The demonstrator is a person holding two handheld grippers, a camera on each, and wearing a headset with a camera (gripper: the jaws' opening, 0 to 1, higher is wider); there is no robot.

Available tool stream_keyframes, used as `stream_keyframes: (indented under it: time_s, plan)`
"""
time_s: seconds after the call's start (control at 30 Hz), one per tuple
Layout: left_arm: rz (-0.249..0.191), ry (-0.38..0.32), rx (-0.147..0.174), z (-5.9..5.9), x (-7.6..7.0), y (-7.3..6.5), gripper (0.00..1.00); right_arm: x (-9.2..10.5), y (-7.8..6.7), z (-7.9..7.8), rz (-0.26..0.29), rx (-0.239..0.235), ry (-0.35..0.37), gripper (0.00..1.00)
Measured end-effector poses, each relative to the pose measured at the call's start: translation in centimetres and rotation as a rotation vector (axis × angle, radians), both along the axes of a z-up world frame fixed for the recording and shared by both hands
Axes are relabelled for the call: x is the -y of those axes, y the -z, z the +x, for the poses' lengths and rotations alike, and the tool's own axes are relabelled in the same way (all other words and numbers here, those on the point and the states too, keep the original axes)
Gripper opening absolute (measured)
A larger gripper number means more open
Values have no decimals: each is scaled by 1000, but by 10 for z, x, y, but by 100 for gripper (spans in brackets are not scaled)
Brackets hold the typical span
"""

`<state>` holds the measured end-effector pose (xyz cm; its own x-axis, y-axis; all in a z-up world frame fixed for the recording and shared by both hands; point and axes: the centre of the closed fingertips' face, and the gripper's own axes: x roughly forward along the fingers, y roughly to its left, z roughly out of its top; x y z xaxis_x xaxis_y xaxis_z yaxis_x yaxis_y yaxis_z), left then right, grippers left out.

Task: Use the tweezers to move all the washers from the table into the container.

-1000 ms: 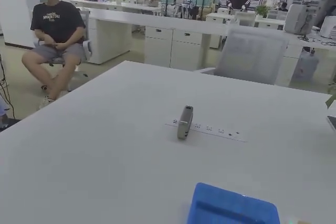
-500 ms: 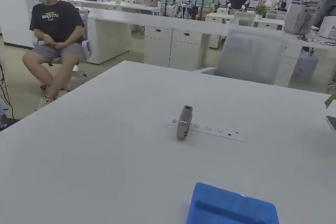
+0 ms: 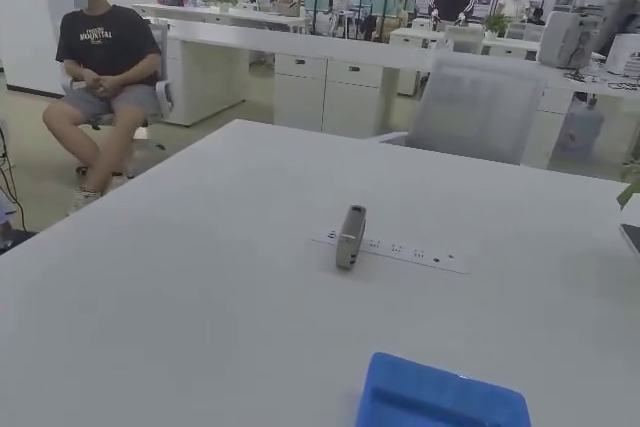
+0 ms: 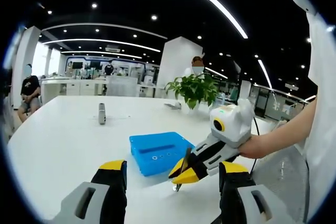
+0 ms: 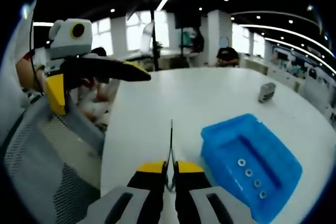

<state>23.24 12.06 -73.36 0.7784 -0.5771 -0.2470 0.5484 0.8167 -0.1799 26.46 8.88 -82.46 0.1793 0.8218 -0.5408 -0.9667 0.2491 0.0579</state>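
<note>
The blue plastic tray is cut off low in the head view, the right gripper pinches thin metal tweezers, and the left gripper has its jaws far apart.

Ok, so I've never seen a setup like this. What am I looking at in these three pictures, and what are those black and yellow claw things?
There is no robot here. A person holds a two-jaw gripper in each hand and wears a headset camera. The head view comes from that headset and looks over a white table in an office. Each round picture comes from a camera riding on one gripper, looking along its jaws. The left gripper is open and holds nothing. The right gripper is shut on thin tweezers, which point forward over the table. Beside them sits a blue container with four washers inside. Farther off, a small grey device stands on the table.
</note>
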Motion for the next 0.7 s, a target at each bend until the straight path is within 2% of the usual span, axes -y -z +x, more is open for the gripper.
stream_keyframes:
  time_s: [0.03, 0.17, 0.43, 0.47, 0.53, 0.6, 0.7]
  plan:
    - [0, 0, 0, 0, 0, 0, 72, -1, -6, 2, 27, -14, 12, 3]
    - [0, 2, -1, 0, 1, 0, 72, 1, -23, 11, 80, -29, 41, 3]
    - [1, 5, -1, -1, 1, 1, 72, 4, -60, 34, 193, -102, 133, 3]
    - [0, 6, -1, -1, 1, 1, 72, 6, -65, 38, 209, -127, 155, 3]
    - [1, 4, -1, -1, 1, 1, 72, 9, -66, 48, 205, -162, 184, 3]
    - [-4, 1, 3, 0, 0, -1, 72, 12, -67, 60, 216, -180, 222, 3]
    - [-7, -3, 3, 0, -1, -1, 72, 14, -71, 78, 296, -268, 300, 3]
